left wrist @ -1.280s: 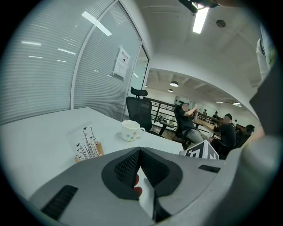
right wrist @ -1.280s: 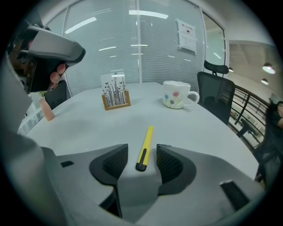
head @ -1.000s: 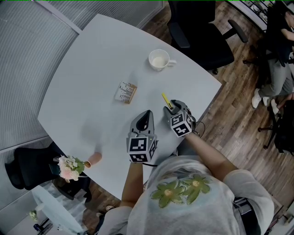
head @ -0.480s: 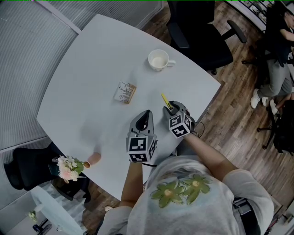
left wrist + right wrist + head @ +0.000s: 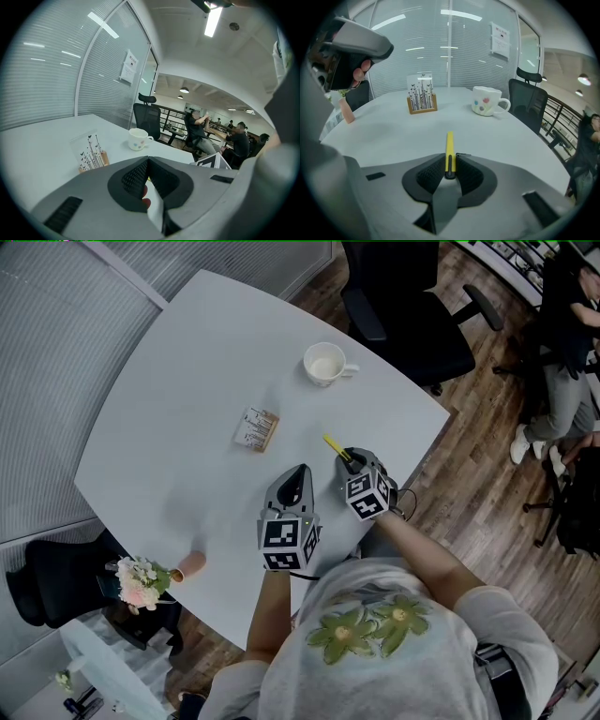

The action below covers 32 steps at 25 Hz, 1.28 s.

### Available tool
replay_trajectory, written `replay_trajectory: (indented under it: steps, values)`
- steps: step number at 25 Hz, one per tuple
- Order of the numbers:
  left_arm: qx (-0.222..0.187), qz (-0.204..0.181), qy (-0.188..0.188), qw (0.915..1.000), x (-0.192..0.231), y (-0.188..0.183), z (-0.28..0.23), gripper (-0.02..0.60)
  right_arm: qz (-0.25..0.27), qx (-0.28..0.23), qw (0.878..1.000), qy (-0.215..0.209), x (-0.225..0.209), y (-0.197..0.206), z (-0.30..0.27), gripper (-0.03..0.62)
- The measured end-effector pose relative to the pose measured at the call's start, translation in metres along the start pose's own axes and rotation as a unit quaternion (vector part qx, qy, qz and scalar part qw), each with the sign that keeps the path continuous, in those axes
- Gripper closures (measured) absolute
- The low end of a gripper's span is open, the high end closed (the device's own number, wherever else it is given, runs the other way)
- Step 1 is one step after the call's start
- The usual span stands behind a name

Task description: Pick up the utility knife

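Utility knife, one only, slim, straight and yellow, sits just right of the middle of the head view, near the table's right edge. Its near end is pinched between the dark ribbed pads of the right gripper, whose jaws have just been closing and now press on it from both sides; the far end sticks out toward the upper left. In the right gripper view the knife runs straight up from the jaws of that gripper. The left gripper stands just beside it to the left, jaws clenched together on nothing. Higher on the smooth white table are one round white mug, empty as far as shows, and one small wooden stand holding a printed card. At the lower left edge lies one pink vase with pale flowers.
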<state>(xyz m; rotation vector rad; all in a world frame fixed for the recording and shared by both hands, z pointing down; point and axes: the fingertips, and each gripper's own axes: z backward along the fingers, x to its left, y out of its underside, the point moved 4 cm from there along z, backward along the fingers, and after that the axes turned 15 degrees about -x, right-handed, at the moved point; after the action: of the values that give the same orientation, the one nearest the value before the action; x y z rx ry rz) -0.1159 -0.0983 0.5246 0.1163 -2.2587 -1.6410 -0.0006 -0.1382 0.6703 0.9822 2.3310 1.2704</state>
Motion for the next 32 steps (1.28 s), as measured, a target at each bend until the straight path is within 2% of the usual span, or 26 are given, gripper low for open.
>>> replay_trajectory:
  steps: [16, 32]
  values:
    - [-0.004, -0.005, -0.001, 1.0, -0.004, -0.003, 0.006, 0.581, -0.003, 0.015, 1.0, -0.024, 0.0, -0.002, 0.002, 0.52]
    - [-0.006, -0.011, -0.006, 0.9999, -0.008, -0.004, 0.013, 0.581, 0.002, 0.008, 0.999, -0.043, -0.002, -0.013, 0.015, 0.52]
